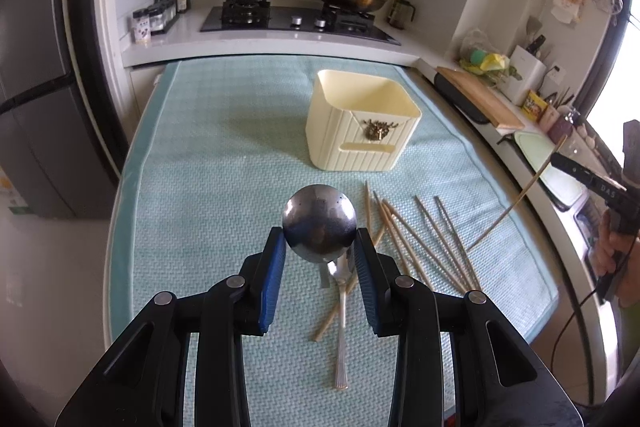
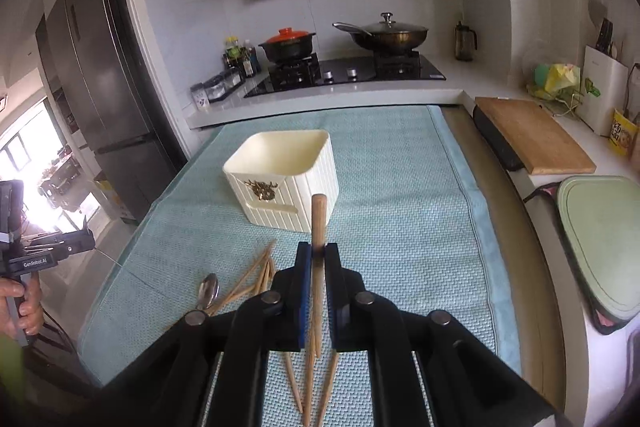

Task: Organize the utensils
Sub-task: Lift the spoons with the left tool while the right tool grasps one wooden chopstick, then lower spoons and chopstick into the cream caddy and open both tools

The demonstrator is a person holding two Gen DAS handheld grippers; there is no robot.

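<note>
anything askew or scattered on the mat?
Yes: thin wooden chopsticks lie fanned and crossed on the teal woven mat, one under a silver metal spoon. The cream ribbed plastic holder stands upright, apparently empty.

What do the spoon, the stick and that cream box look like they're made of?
Spoon: polished metal, probably steel; its bowl mirrors the room. Stick, a chopstick: pale, matte wood or bamboo, tan like the others lying on the mat. Cream box: most likely moulded plastic, smooth and ribbed, with a small brass-looking ornament on its front. The mat looks like woven cloth.
</note>
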